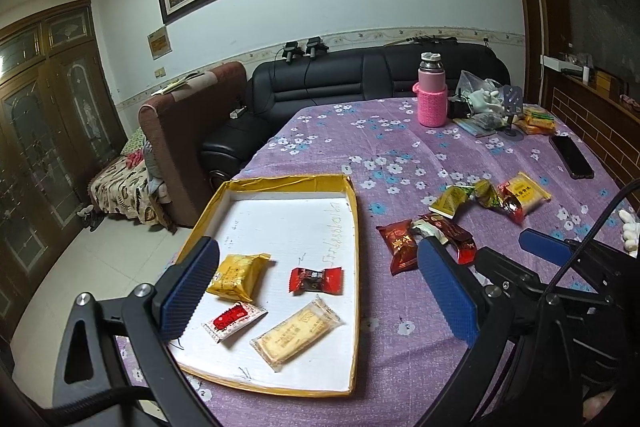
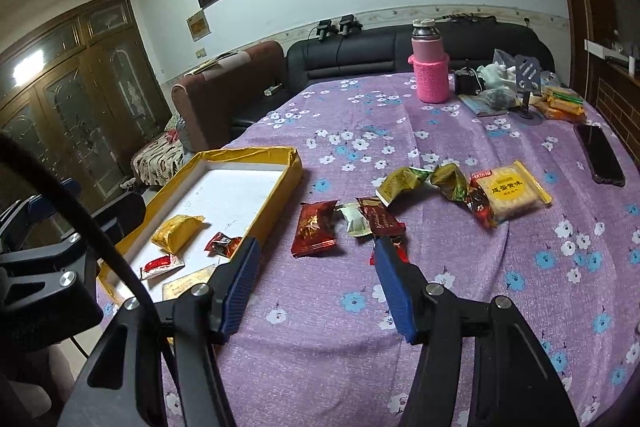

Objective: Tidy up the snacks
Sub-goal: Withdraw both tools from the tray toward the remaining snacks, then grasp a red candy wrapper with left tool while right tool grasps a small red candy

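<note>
The left gripper point(image 1: 316, 287), with ribbed blue pads on black arms, hangs with its jaws spread wide and nothing between them, above the shallow yellow-rimmed cardboard tray point(image 1: 352, 203) with its white floor. In the tray lie four snacks: a clear-wrapped pale biscuit point(image 1: 296, 335) nearest, a red-and-white sachet point(image 1: 234, 321) beside it, then a yellow foil packet point(image 1: 238, 275) and a small red-and-black candy point(image 1: 316, 279).

The right gripper point(image 2: 316, 263) also stands parted and empty, poised over the purple flowered tablecloth point(image 2: 320, 339) just right of the tray. Its right fingertip lies in front of a dark red chocolate-style wrapper point(image 2: 380, 217); whether they touch cannot be told. Just beyond its tips rest a dark red foil pouch point(image 2: 314, 229) and a small white-green sachet point(image 2: 354, 221).

Further off sit an olive-gold packet point(image 2: 400, 183), a crumpled green-gold wrapper point(image 2: 450, 181) and a large yellow cracker pack point(image 2: 508, 193) with red ends.

Beyond them, well apart, lie a black phone point(image 2: 602, 155), a pink bottle in a knitted sleeve point(image 2: 430, 71) and a heap of bags point(image 2: 504, 83).
</note>
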The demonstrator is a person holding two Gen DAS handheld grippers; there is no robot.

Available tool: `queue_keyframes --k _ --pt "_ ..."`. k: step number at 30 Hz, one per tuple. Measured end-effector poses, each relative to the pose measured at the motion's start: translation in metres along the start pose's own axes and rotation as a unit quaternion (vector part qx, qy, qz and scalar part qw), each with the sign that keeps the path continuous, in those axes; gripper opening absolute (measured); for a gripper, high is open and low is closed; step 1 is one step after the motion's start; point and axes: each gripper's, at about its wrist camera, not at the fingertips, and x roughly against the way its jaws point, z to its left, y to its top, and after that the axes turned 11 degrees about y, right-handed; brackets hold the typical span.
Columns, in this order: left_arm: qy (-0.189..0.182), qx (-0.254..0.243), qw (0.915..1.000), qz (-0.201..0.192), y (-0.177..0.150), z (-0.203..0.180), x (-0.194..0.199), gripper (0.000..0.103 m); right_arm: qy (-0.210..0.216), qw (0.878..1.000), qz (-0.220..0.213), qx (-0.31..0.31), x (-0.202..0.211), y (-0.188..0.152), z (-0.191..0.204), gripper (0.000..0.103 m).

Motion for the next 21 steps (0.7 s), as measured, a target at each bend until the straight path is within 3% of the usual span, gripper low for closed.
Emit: queue_keyframes --k 21 --pt "-0.02 -0.033 0.9989 0.029 0.002 -0.027 -0.022 0.099 -0.006 0.999 0.007 -0.037 0.0 0.0 -0.041 0.061"
